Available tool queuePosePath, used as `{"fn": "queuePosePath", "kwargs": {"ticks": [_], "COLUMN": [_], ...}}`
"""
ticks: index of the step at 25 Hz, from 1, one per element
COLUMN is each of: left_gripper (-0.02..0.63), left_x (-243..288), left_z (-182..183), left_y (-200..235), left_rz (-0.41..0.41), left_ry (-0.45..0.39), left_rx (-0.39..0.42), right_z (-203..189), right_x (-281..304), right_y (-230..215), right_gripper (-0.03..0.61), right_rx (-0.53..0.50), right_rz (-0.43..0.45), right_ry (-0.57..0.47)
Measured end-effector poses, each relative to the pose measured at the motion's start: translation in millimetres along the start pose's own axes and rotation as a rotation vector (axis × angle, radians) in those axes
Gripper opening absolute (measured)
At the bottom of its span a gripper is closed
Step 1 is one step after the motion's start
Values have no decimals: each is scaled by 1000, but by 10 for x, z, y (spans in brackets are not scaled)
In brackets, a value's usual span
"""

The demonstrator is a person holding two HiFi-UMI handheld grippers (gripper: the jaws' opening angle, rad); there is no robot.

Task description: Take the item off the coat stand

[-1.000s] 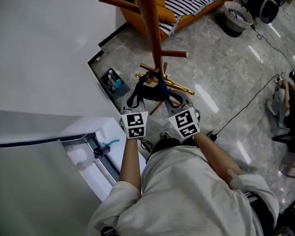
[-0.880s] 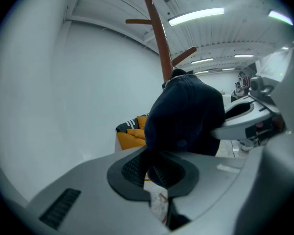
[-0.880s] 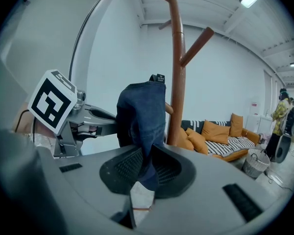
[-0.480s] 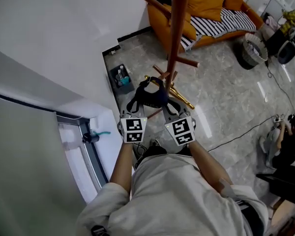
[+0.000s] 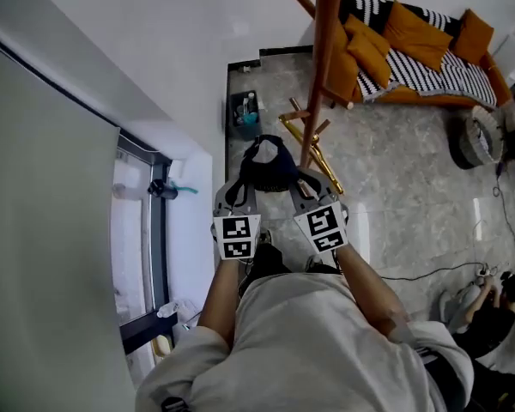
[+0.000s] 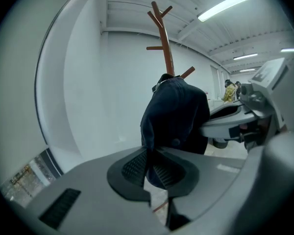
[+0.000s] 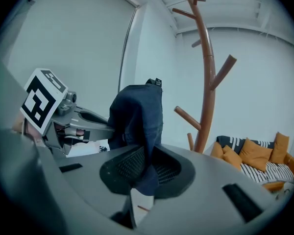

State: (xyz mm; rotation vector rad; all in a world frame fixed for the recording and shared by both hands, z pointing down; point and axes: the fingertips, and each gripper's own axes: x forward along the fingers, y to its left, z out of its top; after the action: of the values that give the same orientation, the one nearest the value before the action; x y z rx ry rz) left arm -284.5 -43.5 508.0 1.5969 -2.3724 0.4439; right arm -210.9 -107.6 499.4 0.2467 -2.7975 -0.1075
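The item is a dark navy cap [image 5: 269, 166], held up between both grippers in front of me. My left gripper [image 5: 241, 192] is shut on one edge of the cap [image 6: 179, 116], with fabric pinched between its pads [image 6: 137, 166]. My right gripper [image 5: 304, 189] is shut on the opposite edge of the cap [image 7: 137, 116], the cloth hanging through its jaws. The brown wooden coat stand [image 5: 323, 67] rises just right of the cap, apart from it. In the right gripper view the coat stand [image 7: 206, 82] stands clear beside the cap; the left gripper view shows the coat stand [image 6: 164, 38] behind it.
An orange sofa [image 5: 412, 50] with striped cushions lies at the far right. A small box of bottles [image 5: 245, 110] sits by the white wall. A window frame [image 5: 154, 230] runs along the left. A basket [image 5: 472, 140], a floor cable [image 5: 429, 273] and a seated person [image 5: 491, 320] are at the right.
Both grippers have carried the cap up and away from the stand's lower pegs, toward the wall and window. The head view has swung left with them.
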Motion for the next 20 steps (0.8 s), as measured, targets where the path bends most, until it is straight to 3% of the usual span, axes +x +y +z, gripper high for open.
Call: {"fn": "queuePosePath", "kwargs": {"ticks": [6, 10, 20], "left_gripper": [28, 28, 28], "left_x": [-488, -779, -1261], "left_z": [-163, -236, -24], "left_y": [-186, -349, -578], "left_rz": [113, 149, 92], "left_ry": [4, 21, -40], "left_rx": [-58, -99, -99], "right_z": [-46, -74, 193], "right_x": [-244, -466, -892], "right_y": [234, 368, 483], "right_gripper": [32, 31, 21], "right_rx": [-37, 0, 9], "right_rz": [96, 125, 37], "right_ry": [-37, -54, -101]}}
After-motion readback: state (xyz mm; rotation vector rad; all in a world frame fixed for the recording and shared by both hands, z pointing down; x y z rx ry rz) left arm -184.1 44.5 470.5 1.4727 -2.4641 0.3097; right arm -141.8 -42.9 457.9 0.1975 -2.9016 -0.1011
